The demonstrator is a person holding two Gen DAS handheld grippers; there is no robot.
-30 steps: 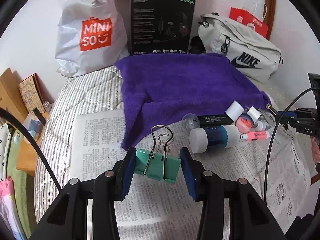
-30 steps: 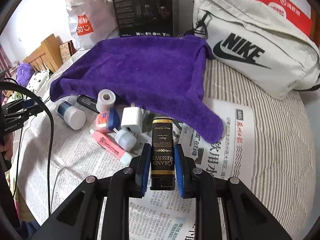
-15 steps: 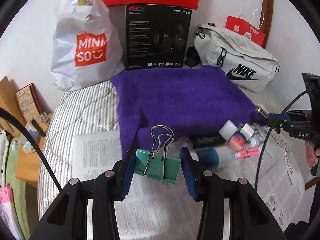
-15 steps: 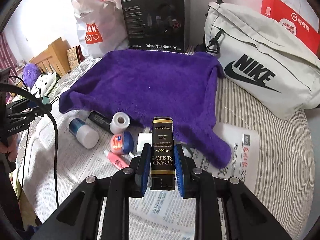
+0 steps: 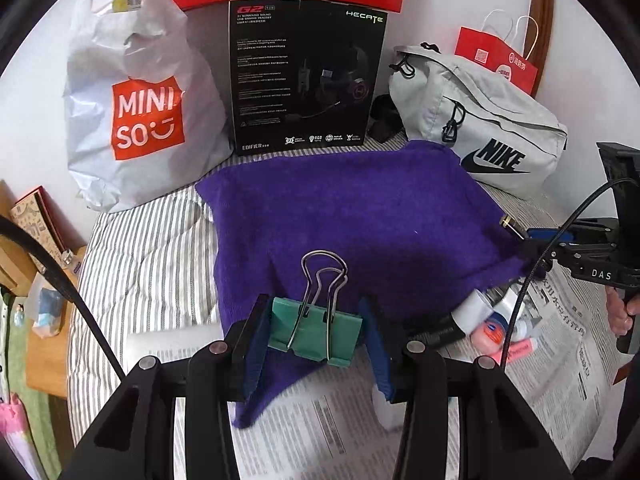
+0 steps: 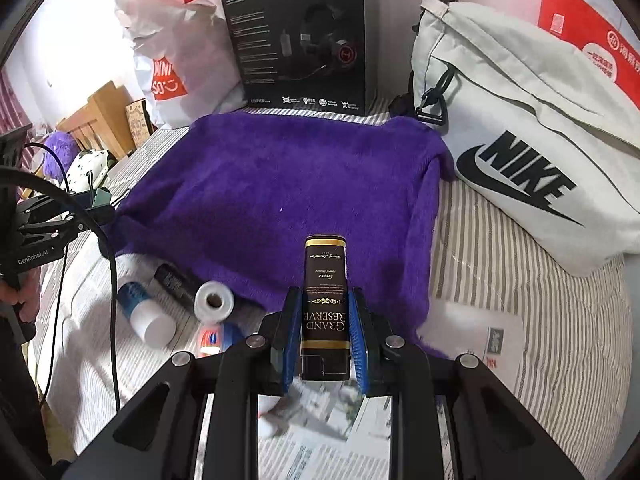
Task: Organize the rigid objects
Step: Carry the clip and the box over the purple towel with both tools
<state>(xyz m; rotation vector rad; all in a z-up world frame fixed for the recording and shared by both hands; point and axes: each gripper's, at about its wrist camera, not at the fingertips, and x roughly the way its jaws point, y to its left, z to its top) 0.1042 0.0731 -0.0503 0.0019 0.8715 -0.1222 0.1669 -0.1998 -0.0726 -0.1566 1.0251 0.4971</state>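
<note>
Two items lifted, purple fleece towel (image 6: pixel 280 200) bare.

My left gripper (image 5: pixel 316 340) pinched one teal metal binder clip (image 5: pixel 316 334); my right gripper (image 6: pixel 325 336) pinched one slim black gold-lettered box (image 6: pixel 325 300), both over the towel's six-o'clock edge. At its seven o'clock in the right view about five small containers lay on newspaper (image 6: pixel 100 344), including one blue white-capped bottle (image 6: pixel 144 312) and one white tape roll (image 6: pixel 214 302).

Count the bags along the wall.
3: a white Miniso bag at left, a grey Nike bag at right, a red paper bag behind it. Others may be hidden.
</note>
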